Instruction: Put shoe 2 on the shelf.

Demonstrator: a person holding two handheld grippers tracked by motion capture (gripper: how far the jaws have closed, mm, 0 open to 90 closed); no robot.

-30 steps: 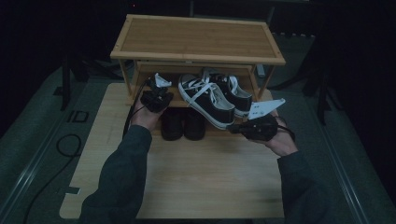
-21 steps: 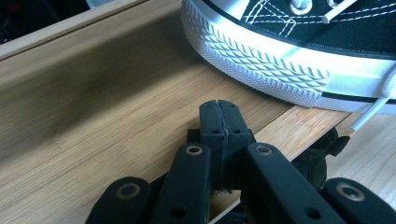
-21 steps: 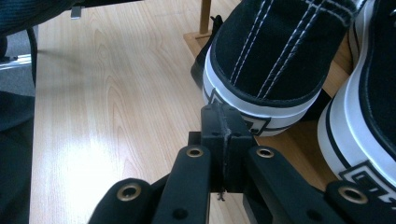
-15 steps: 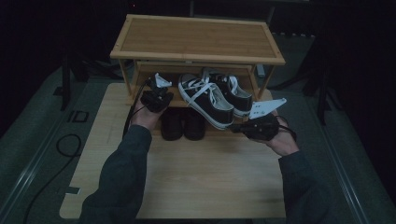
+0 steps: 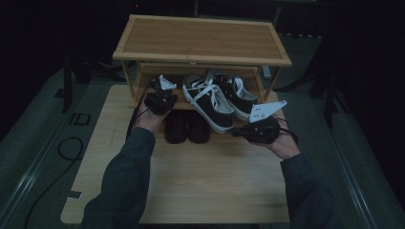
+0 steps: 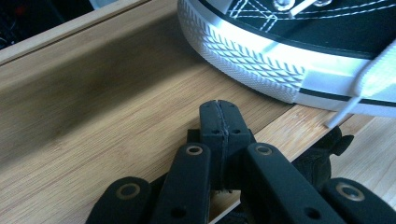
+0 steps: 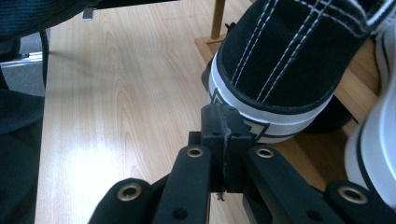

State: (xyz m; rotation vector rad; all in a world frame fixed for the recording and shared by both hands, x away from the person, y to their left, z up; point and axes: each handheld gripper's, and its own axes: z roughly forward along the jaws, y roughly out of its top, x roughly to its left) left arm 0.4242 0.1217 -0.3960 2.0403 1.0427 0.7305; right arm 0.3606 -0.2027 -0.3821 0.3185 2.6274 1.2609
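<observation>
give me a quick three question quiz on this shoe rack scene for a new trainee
1. True or false: the left gripper has its jaws shut with nothing between them.
2. What stands on the middle shelf of the wooden rack?
A. a pair of black and white sneakers
B. a stack of books
C. a red boot
3. In the right gripper view, which part of the sneaker lies closest to the right gripper?

Key
1. True; the jaws meet and hold nothing.
2. A; the sneakers stand side by side there, above a dark pair lower down.
3. Its heel, with the white rubber band; whether they touch cannot be told.
</observation>
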